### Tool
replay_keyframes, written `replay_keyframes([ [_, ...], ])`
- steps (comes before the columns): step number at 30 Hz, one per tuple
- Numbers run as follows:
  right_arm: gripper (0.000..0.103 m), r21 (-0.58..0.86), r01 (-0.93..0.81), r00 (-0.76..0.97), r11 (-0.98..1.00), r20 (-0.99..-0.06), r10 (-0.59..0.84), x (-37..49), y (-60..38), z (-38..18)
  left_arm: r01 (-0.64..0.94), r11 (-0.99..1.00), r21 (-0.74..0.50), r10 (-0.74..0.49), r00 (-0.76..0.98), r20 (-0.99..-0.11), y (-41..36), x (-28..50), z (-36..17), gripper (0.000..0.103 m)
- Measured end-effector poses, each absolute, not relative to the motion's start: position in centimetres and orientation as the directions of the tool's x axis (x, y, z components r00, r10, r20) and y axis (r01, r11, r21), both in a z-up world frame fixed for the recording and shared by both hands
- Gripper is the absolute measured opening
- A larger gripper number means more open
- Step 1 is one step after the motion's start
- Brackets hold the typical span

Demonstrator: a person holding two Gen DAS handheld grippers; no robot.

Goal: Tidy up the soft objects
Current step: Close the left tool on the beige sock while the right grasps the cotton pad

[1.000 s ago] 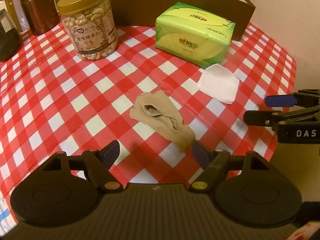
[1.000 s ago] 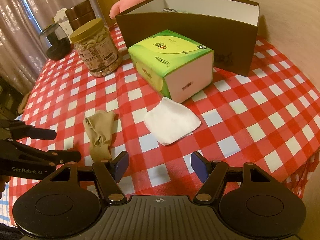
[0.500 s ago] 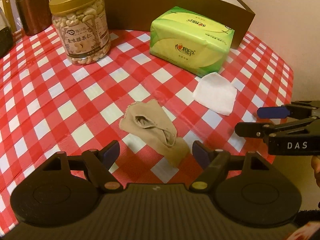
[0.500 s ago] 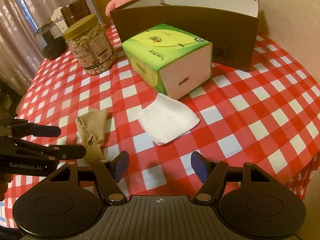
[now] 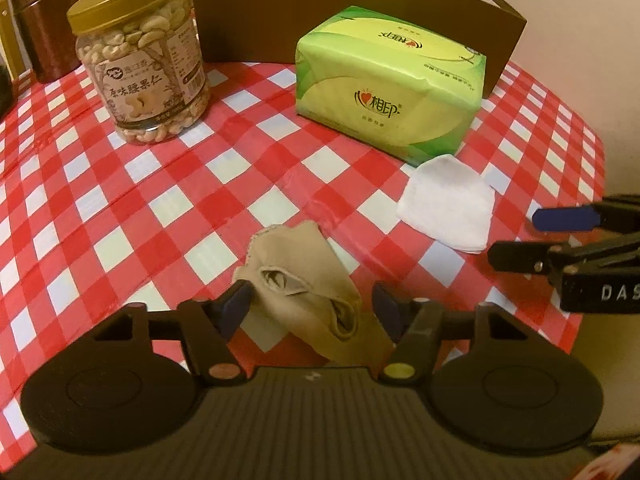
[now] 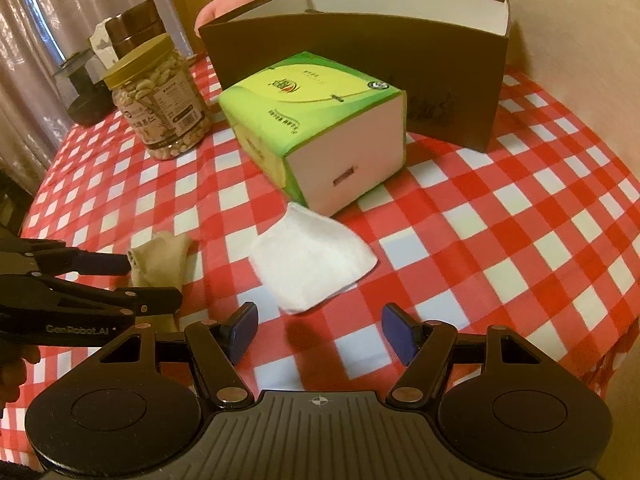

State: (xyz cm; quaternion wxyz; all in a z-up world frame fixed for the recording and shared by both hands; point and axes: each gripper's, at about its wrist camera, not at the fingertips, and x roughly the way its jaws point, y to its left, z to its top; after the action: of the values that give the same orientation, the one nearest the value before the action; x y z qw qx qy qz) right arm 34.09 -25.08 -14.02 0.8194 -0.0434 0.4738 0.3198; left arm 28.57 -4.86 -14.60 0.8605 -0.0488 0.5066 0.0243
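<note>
Beige sock (image 5: 304, 300) between closing left gripper (image 5: 310, 306) fingers, nearer than a second ago, pads not yet pressing, toe hidden behind gripper body, right gripper (image 6: 320, 330) fingers parted, empty, white cloth (image 6: 312, 258) just ahead on checked bench (image 6: 500, 240), tissue pack (image 6: 316, 120), brown box (image 6: 360, 52) interior hidden.

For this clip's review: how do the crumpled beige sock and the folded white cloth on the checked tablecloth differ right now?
The crumpled beige sock is bunched with open folds; the folded white cloth lies flat and neat.

The sock sits between the left gripper, whose jaws are closing, not yet clamped; the cloth lies ahead of the right gripper, which is open and clear of it.

The cloth lies close by the green tissue pack; the sock lies apart.

Both are soft and rest on the red-and-white checked tablecloth.
</note>
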Motion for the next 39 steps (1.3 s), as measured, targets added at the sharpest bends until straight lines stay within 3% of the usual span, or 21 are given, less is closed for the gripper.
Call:
replay_keyframes([
  [6,0.069,0.214,-0.594,0.367,0.776,-0.786,0.498,34.9,-24.6,-14.1,-0.064,0.997,-0.052,-0.014,0.494,-0.870,-4.7,28.4,-14.8,0.034],
  [8,0.069,0.203,-0.606,0.372,0.769,-0.782,0.500,35.1,-24.2,-14.1,-0.045,0.998,-0.043,-0.015,0.501,-0.866,-4.7,28.3,-14.7,0.018],
  [10,0.069,0.190,-0.624,0.376,0.758,-0.777,0.504,35.5,-23.9,-14.2,-0.041,0.998,-0.048,-0.021,0.503,-0.864,-4.4,28.3,-14.5,0.013],
  [24,0.068,0.103,-0.722,0.352,0.684,-0.797,0.491,37.5,-20.9,-16.2,-0.089,0.996,-0.023,0.024,0.495,-0.868,-2.8,27.6,-14.0,0.010],
  [28,0.051,0.082,-0.747,0.355,0.660,-0.790,0.500,36.7,-20.5,-16.2,-0.097,0.995,-0.031,0.021,0.491,-0.871,-2.6,27.5,-14.1,0.010],
  [33,0.022,0.074,-0.767,0.343,0.637,-0.792,0.505,35.9,-19.9,-15.9,-0.095,0.995,-0.031,0.020,0.490,-0.871,-2.7,27.5,-14.1,0.010],
  [36,0.011,0.057,-0.779,0.344,0.625,-0.794,0.501,35.2,-19.7,-15.8,-0.094,0.995,-0.029,0.021,0.489,-0.872,-2.7,27.5,-14.2,0.010],
  [39,0.008,0.052,-0.783,0.340,0.620,-0.798,0.498,34.7,-19.5,-15.7,-0.094,0.995,-0.027,0.023,0.488,-0.873,-2.7,27.4,-14.2,0.010],
])
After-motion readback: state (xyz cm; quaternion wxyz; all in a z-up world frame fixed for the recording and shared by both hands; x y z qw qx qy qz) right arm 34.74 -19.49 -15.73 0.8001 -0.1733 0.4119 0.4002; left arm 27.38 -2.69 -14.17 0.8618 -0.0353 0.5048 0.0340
